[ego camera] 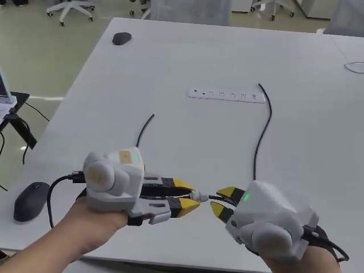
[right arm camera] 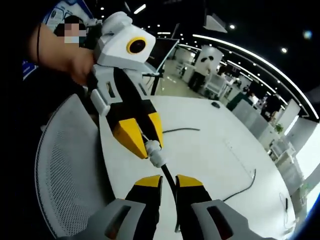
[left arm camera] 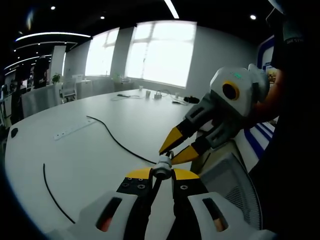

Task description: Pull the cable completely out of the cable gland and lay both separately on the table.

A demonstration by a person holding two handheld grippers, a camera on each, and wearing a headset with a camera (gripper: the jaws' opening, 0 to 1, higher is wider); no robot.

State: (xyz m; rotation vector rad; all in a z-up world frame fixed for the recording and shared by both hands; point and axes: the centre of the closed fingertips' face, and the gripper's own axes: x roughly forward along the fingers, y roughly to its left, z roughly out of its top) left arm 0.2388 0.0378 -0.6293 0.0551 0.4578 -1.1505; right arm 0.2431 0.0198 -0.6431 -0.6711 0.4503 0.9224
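Observation:
My left gripper (ego camera: 192, 195) comes in from the left, shut on a small whitish cable gland (ego camera: 197, 197) held just above the white table (ego camera: 170, 68) near its front edge. A black cable (ego camera: 211, 198) leaves the gland and runs straight into my right gripper (ego camera: 220, 202), which faces the left one and is shut on the cable close to the gland. In the left gripper view the gland (left arm camera: 162, 167) sits at my jaw tips (left arm camera: 161, 174). In the right gripper view the cable (right arm camera: 168, 177) passes between the jaws (right arm camera: 169, 179) from the gland (right arm camera: 154, 150).
A long black cable (ego camera: 263, 131) lies on the table from the white power strip (ego camera: 227, 95) toward the right gripper. A short black wire (ego camera: 145, 129) lies left of centre. One mouse (ego camera: 121, 38) sits far back, another (ego camera: 31, 200) at the left edge. A mesh chair (right arm camera: 65, 175) stands below.

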